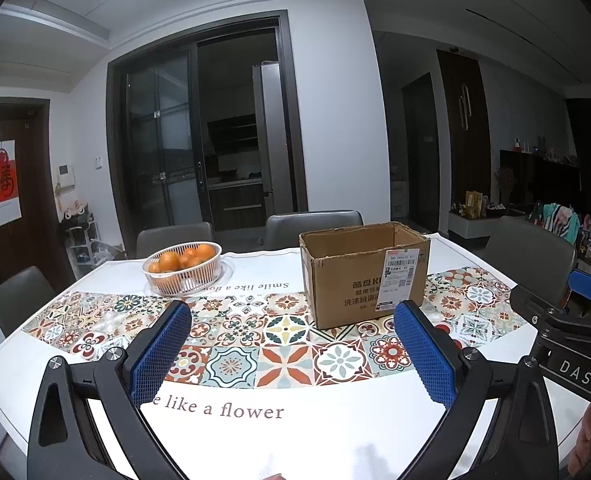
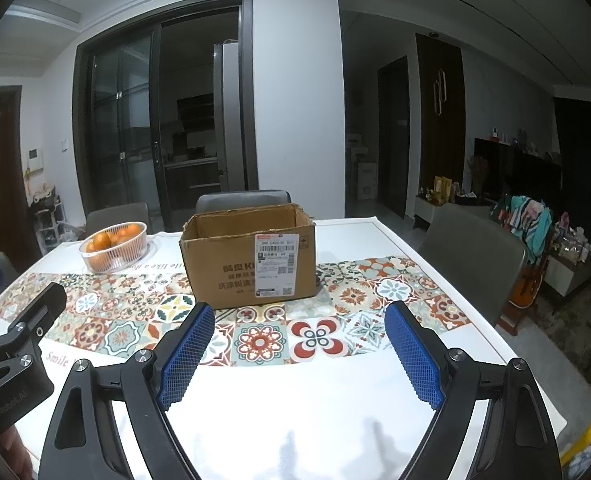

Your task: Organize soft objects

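Both grippers hover low over the near edge of the counter [image 2: 335, 420], side by side and pointing across it toward the cardboard box [image 2: 251, 256]. The left gripper [image 1: 291, 356] has its blue fingers [image 1: 161, 354] spread wide with nothing between them; the right gripper [image 2: 299, 356] is the same, fingers [image 2: 413, 354] wide and empty.

The box stands open-topped on the patterned tablecloth [image 2: 319, 338], ahead of both grippers, its labelled side facing them and its long axis running across the view. In the right wrist view it lies almost straight ahead, a little left of centre; in the left wrist view it sits off to the right. By that, the right hand looks the better lined up with it, though neither is close.

No soft object shows in either view. Whatever is to be sorted is out of sight, possibly inside the box, whose interior cannot be seen from this low angle. A white basket of oranges [image 1: 183, 266] stands to the left of the box, well apart from it. The coming move likely depends on finding the soft things first.
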A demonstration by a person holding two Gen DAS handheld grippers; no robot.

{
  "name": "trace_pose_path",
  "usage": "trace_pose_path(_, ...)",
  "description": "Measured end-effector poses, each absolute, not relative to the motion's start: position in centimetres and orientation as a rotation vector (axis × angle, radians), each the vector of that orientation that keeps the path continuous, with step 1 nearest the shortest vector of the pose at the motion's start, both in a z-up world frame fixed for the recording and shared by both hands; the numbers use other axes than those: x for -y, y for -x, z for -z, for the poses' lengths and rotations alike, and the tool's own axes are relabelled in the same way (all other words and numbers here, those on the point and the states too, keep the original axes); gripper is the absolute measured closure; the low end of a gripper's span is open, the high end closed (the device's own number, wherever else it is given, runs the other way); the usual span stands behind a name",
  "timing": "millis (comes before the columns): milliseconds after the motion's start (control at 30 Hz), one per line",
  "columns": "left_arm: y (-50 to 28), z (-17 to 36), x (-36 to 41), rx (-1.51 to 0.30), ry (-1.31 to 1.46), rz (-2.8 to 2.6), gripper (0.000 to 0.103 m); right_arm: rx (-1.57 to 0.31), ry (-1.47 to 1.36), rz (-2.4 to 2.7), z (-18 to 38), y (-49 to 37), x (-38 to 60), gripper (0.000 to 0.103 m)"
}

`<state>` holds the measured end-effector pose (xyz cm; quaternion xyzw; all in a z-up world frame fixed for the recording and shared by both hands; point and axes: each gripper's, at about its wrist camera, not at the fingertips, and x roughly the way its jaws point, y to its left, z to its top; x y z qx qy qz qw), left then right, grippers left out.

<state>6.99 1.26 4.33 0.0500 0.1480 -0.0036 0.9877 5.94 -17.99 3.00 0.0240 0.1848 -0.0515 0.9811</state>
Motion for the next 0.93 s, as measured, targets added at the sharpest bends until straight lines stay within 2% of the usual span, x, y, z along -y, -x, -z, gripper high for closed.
trace_pose_path(933,-7.37,-3.77,-1.36,-0.301,-0.103,0.003,0.000,-0.388,-0.049,0.098,-2.48,-6.09,17.85,0.015)
